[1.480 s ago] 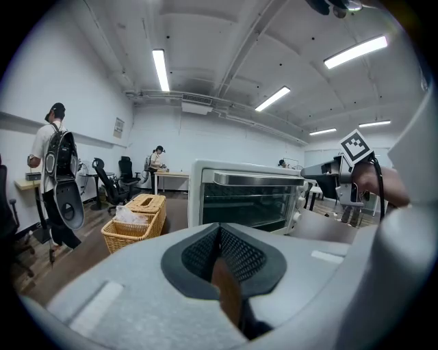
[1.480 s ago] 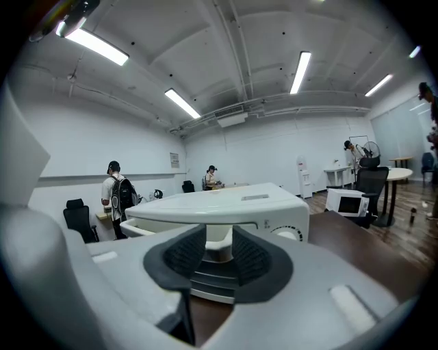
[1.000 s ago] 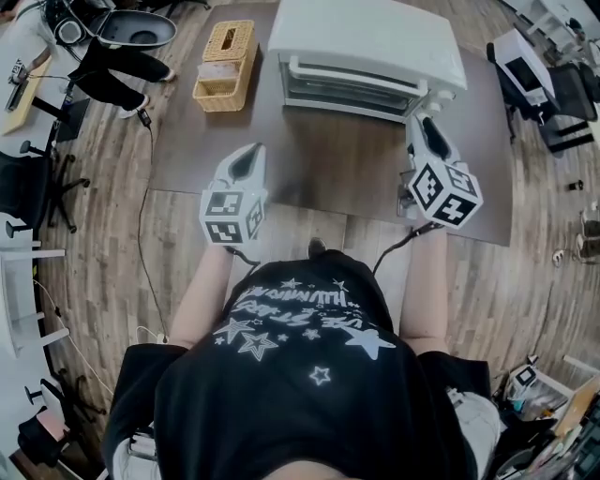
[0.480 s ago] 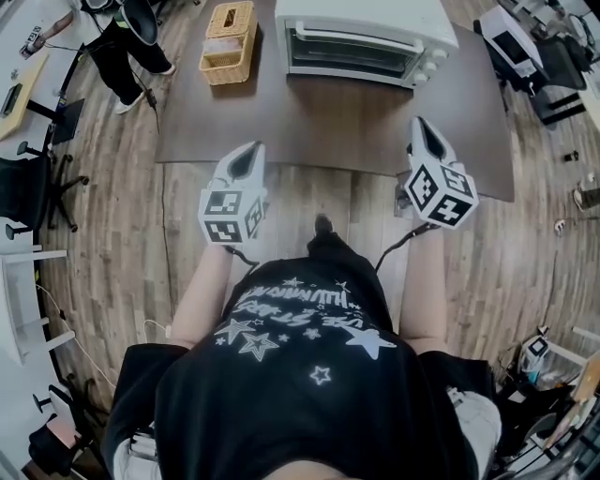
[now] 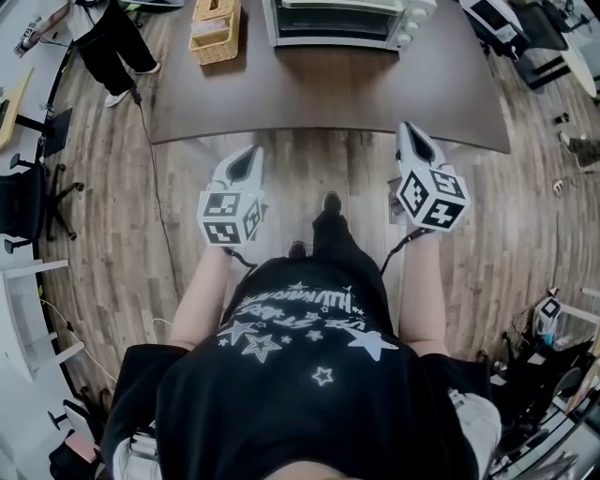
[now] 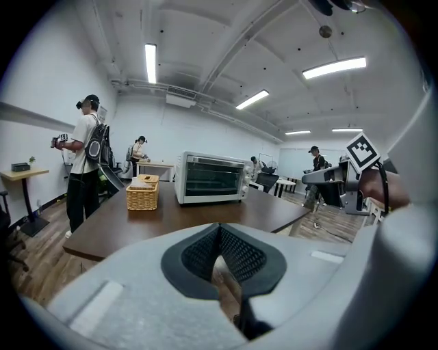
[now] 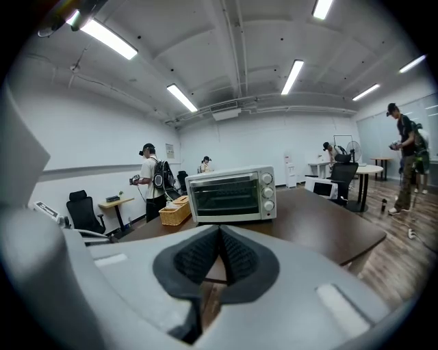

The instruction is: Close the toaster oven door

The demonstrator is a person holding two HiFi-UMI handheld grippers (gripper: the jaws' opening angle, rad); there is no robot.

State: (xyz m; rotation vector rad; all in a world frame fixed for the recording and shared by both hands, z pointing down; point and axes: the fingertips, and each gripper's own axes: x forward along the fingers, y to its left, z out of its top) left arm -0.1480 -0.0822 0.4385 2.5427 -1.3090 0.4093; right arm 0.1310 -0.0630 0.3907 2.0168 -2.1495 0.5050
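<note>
Toaster oven [image 5: 342,21] stands on the far part of the dark brown table [image 5: 328,103]. Its glass door [image 7: 228,195] is upright and shut against the oven front. Three control knobs [image 7: 268,192] sit in a column to the right of the door. A wicker basket [image 5: 216,33] stands on the same table, to the left of the oven in the head view, near it but not touching.

Left gripper [image 5: 251,156] is held over the wood plank floor [image 5: 300,178], just short of the table's near edge and well apart from the oven. In the left gripper view its ribbed pads [image 6: 236,253] meet at the tips, and nothing is between them.

Right gripper [image 5: 410,131] is held level with the left one, also over the floor at the table's near edge and well apart from the oven. Its jaws have just been closing. In the right gripper view the pads [image 7: 236,256] are pressed together at the tips, and no object is between them.

Both grippers point toward the table and the oven. Neither touches the table, the oven or the basket. The two grippers are well apart from each other, one on each side of the person's black shirt [image 5: 309,375].
</note>
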